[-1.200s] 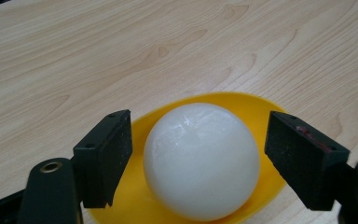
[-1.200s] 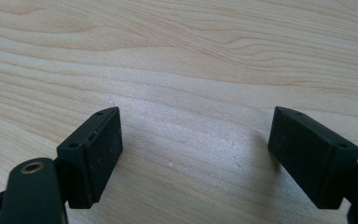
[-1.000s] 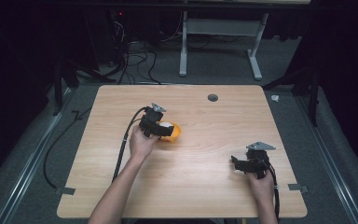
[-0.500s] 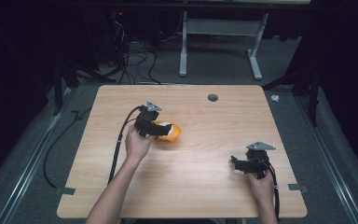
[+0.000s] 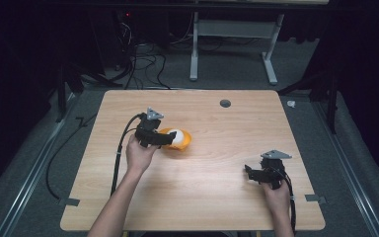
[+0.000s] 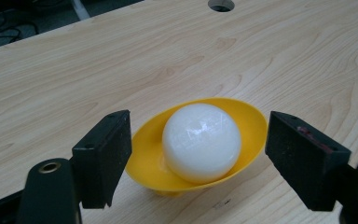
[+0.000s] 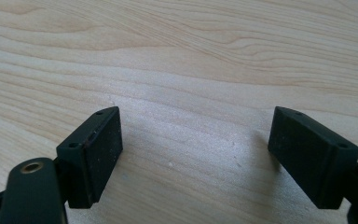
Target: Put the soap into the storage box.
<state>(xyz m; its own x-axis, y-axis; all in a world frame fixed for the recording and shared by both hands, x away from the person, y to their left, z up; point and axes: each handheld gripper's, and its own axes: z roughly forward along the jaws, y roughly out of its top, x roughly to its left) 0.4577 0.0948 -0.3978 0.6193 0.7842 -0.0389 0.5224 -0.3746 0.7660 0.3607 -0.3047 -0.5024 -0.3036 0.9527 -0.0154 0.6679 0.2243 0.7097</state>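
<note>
A yellow bowl sits left of centre on the wooden table, with a white ball resting in it. My left gripper is at the bowl's left side. In the left gripper view the bowl and ball lie between the jaws, and the left gripper is open, its pads standing apart from the rim on both sides. My right gripper rests near the front right of the table. It is open over bare wood with nothing between its jaws.
A round cable hole is in the table's far side, also seen in the left gripper view as a dark hole. The left gripper's black cable trails off the front left. A white table frame stands on the floor behind.
My left gripper has drawn back a little to the left, uncovering more of the bowl and ball. The bowl has stayed in place. The right gripper has not moved.
</note>
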